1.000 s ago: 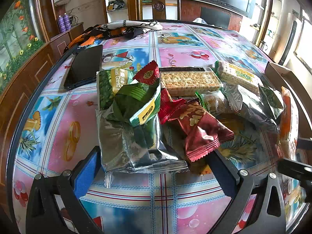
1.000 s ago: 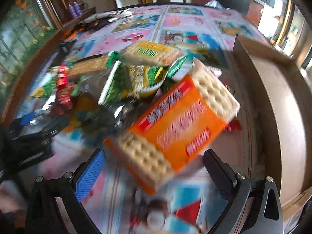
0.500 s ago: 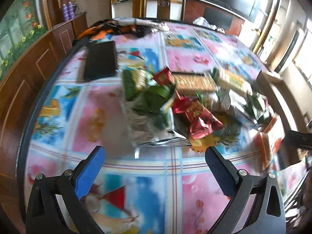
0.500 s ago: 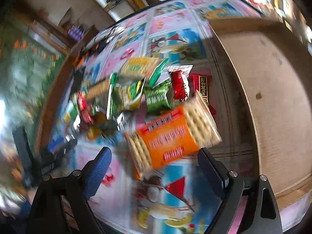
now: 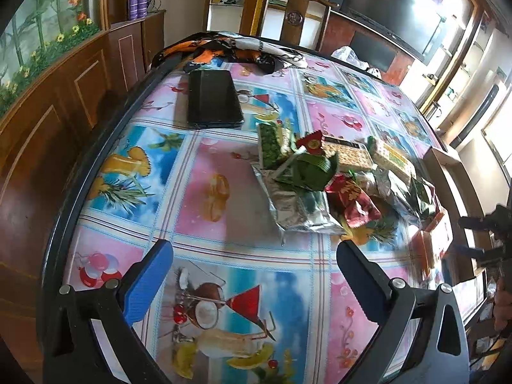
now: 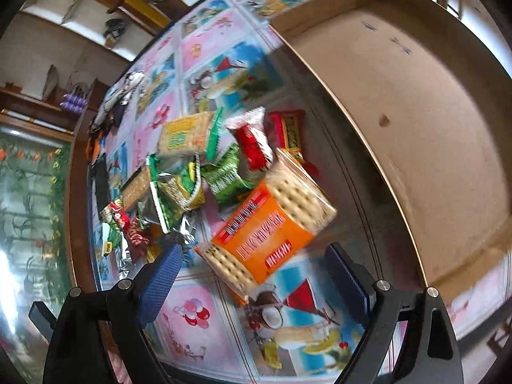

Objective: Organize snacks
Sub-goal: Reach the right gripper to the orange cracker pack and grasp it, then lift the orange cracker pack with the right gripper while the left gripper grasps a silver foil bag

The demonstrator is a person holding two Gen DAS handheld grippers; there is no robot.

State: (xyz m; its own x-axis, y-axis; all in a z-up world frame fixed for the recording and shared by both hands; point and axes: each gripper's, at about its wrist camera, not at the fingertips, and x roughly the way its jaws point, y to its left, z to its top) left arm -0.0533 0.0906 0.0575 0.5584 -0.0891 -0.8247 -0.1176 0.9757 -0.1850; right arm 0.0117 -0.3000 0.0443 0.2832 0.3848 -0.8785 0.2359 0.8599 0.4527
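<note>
While the right gripper (image 6: 252, 275) hovers with fingers spread wide and holding nothing, the orange cracker pack (image 6: 268, 233) lies on the worktop (image 5: 204, 192) just ahead — close on its long sides. The cardboard box (image 6: 416, 128) beside the pack is open and roomy. The left gripper (image 5: 252, 275), equally wide and unloaded, waits apart from the pack.

A home living room: wooden cabinets (image 5: 105, 64), television (image 5: 393, 9), patterned tablecloth (image 5: 204, 192).

orange cracker pack (image 6: 265, 227) | tablecloth (image 5: 224, 198) pink-blue fruit-drink squares | brown cardboard box (image 6: 416, 96) | black tablet (image 5: 212, 99)
</note>
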